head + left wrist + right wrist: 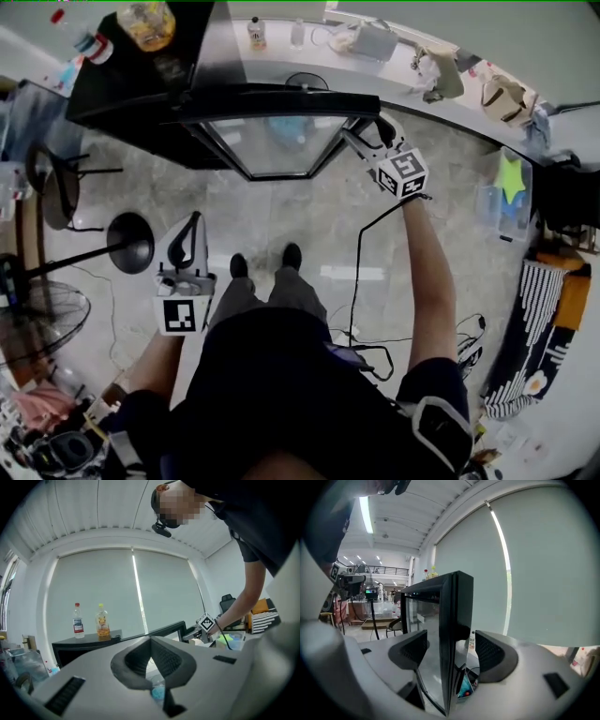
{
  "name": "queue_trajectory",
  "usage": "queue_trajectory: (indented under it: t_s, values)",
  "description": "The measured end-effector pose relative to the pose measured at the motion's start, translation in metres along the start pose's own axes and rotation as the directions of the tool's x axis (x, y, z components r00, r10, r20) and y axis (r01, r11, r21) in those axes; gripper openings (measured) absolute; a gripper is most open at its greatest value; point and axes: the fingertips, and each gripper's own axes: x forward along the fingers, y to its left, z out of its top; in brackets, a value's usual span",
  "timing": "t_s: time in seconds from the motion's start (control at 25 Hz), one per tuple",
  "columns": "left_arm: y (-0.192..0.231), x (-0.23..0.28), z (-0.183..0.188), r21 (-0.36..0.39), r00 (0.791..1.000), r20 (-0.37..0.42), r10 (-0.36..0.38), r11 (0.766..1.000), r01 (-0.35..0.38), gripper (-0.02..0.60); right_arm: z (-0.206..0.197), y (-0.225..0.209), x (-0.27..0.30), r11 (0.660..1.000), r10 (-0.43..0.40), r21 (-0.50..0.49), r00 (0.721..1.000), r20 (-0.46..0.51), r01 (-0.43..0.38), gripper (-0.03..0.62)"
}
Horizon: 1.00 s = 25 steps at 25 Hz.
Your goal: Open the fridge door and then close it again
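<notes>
Two jaws of my right hand-held gripper (449, 652) were apart around the open fridge door (457, 602); I thought pushing it closed came next.

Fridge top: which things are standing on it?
On the fridge stand two bottles: a clear bottle with a red cap and an orange bottle. The black top covers the fridge's inside.

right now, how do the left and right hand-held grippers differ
The left hand-held gripper has its jaws shut on nothing; the right hand-held gripper has jaws apart, straddling the fridge door edge. The left is held away from that door; the right is at it. Both carry marker cubes.
</notes>
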Motion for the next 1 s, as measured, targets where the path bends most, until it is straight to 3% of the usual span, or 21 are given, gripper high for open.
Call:
queue_trajectory:
  t_s: [0.2,0.36,0.44,1.0]
  values:
    - [-0.006,0.008,-0.002,0.018,0.999,-0.023,0.035,0.999,-0.035,0.023,-0.002,-0.002,0.013,0.994,0.109,-0.006,0.994,0.012,-0.109,0.333]
    - [-0.007,0.007,-0.007,0.014,0.998,-0.036,0.061,0.998,-0.060,0.022,-0.004,-0.002,0.022,0.986,0.162,-0.034,0.987,-0.003,-0.162,0.279]
    - [-0.005,0.005,-0.008,0.010,0.997,-0.039,0.065,0.998,-0.064,0.023,-0.002,-0.004,0.023,0.985,0.168,-0.034,0.986,-0.003,-0.168,0.249]
    - [0.010,0.003,-0.012,0.007,0.999,-0.033,0.035,0.999,-0.034,0.023,-0.005,0.012,0.014,0.993,0.114,-0.010,0.993,-0.015,-0.115,0.245]
